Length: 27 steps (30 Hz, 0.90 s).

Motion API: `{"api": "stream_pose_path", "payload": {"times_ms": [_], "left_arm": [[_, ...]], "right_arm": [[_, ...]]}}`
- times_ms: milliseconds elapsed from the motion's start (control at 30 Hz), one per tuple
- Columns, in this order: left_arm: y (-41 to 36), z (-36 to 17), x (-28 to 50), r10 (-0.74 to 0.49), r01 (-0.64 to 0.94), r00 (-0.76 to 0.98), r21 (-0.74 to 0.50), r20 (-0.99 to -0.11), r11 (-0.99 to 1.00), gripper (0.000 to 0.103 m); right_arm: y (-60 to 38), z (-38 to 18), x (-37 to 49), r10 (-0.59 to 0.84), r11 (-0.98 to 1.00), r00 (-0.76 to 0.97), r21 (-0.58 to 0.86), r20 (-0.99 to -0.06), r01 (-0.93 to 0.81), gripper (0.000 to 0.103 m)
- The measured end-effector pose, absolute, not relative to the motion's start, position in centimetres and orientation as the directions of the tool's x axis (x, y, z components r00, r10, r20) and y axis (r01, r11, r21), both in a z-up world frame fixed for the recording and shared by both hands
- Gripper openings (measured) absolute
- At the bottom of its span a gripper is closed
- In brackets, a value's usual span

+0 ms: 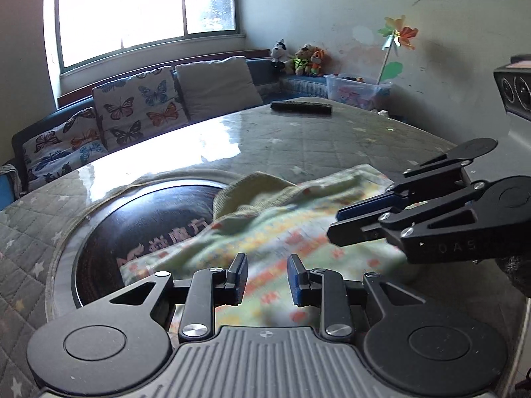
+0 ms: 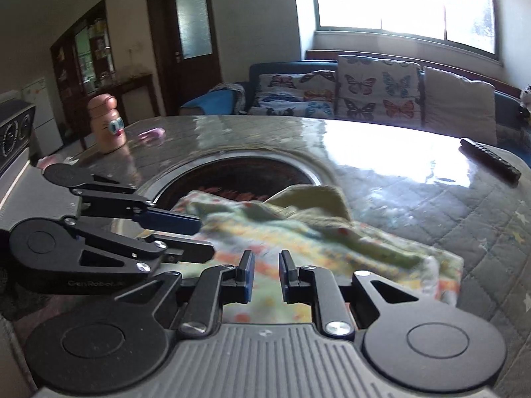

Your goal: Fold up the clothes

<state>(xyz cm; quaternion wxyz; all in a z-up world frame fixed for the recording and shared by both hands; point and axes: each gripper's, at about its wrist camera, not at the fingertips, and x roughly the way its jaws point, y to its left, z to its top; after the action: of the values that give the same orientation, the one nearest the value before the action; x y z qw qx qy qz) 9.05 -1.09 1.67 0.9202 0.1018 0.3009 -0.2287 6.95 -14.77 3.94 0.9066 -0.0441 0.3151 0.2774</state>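
Two grippers hang above one crumpled garment on the table. Nearest, the left gripper has its jaws apart with nothing between, the cloth just below. The right gripper is the same, narrowly parted, empty. Beyond, the garment partly covers a round dark inset. Farther away lies a black remote, then the sofa.

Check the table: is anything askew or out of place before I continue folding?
The garment lies rumpled, one end draped over the round dark inset in the table rather than flat. A remote sits at the far edge, clear of it.
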Motion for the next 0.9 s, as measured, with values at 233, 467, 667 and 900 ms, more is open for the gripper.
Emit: {"api": "stream_pose_path", "payload": {"times_ms": [233, 467, 667, 900], "left_arm": [[-1.5, 0.1, 6.7, -0.343, 0.471, 0.725, 0.066, -0.597, 0.880, 0.029], [-0.8, -0.3, 6.0, -0.330, 0.442, 0.739, 0.053, -0.587, 0.895, 0.030], [0.6, -0.3, 5.8, -0.304, 0.393, 0.755, 0.029, -0.581, 0.919, 0.031], [1.8, -0.4, 5.7, -0.287, 0.358, 0.763, 0.009, -0.580, 0.934, 0.031]], "right_arm": [[-12.9, 1.4, 4.3, 0.469, 0.830, 0.645, 0.052, -0.603, -0.555, 0.018], [-14.5, 1.4, 3.1, 0.467, 0.850, 0.667, 0.085, -0.581, -0.521, 0.020], [-17.8, 1.2, 2.0, 0.425, 0.889, 0.707, 0.113, -0.565, -0.444, 0.021], [-21.4, 0.4, 1.4, 0.347, 0.932, 0.746, 0.123, -0.569, -0.340, 0.021]]}}
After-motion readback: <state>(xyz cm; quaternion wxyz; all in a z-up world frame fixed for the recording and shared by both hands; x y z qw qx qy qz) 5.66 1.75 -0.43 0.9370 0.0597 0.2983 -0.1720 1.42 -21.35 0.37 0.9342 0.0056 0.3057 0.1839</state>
